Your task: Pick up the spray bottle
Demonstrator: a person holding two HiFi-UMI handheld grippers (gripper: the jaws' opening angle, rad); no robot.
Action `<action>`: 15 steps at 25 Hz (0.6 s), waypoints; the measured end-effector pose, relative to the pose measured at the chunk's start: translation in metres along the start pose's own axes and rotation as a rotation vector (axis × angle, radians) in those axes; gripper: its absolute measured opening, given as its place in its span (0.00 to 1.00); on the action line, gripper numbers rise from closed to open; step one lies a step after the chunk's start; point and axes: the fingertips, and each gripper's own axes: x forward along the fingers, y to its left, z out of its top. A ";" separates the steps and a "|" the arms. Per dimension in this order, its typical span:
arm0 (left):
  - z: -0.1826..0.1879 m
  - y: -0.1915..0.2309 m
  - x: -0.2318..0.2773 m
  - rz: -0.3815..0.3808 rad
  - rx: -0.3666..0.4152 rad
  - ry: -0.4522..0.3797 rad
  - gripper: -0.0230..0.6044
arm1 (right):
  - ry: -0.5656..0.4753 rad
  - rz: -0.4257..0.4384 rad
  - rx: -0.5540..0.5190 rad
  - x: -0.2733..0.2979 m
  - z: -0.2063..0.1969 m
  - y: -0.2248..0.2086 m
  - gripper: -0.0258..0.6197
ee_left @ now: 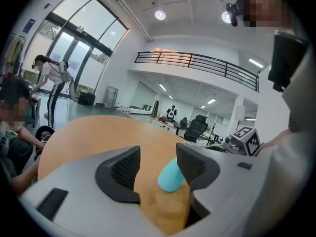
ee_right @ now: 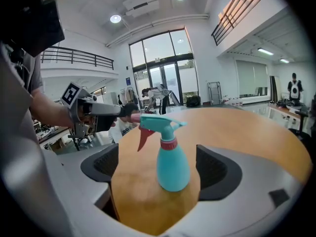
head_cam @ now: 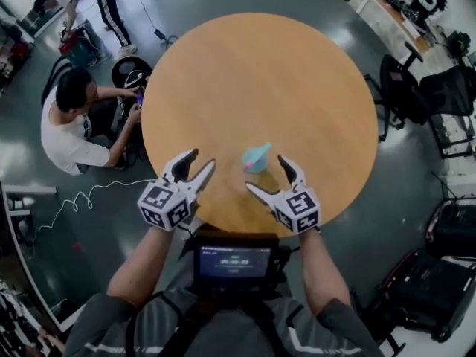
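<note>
Nearest the camera, a small dark screen (head_cam: pixel 234 261) is worn on the chest of the person, and two bare forearms are stretched out past it over the near edge of a round, pale wooden counter (head_cam: pixel 260 80).

The left gripper (head_cam: pixel 203 159), grey with black jaws and a cube of square markers, is held at the left. Its jaws are released and stand well apart in the left gripper view (ee_left: pixel 158 167); nothing is grasped, and only bare counter lies between the pads. The right gripper (head_cam: pixel 265 172) is held level with it at the right, and its jaws are likewise released and spread wide (ee_right: pixel 158 169).

A turquoise plastic spray bottle (head_cam: pixel 256 158) with a red trigger and a red collar is stood upright on the counter near its front edge, between the two grippers and closer to the right one. In the right gripper view the spray bottle (ee_right: pixel 173 167) is framed between the jaws, with a clear gap left to each pad. In the left gripper view its body (ee_left: pixel 170 177) is seen just beyond the right-hand jaw, partly covered by it.

Beyond the counter, on a glossy grey floor (head_cam: pixel 44 259), a seated person in a white top (head_cam: pixel 67 125) is found at the left, with a white cable (head_cam: pixel 74 199) looped nearby, and black office chairs (head_cam: pixel 405 88) are set at the right.
</note>
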 end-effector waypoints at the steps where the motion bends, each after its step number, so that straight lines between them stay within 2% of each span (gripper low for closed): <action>1: -0.005 0.004 0.004 0.005 -0.003 0.008 0.39 | 0.009 0.001 0.006 0.004 -0.005 -0.002 0.79; 9: -0.042 0.031 0.020 0.063 0.002 0.063 0.39 | 0.050 0.000 0.045 0.021 -0.039 -0.015 0.81; 14: -0.077 0.042 0.025 0.070 -0.018 0.141 0.39 | 0.051 -0.002 0.075 0.026 -0.053 -0.020 0.81; 15: -0.083 0.043 0.025 0.071 -0.020 0.155 0.39 | 0.055 0.005 0.070 0.028 -0.055 -0.019 0.84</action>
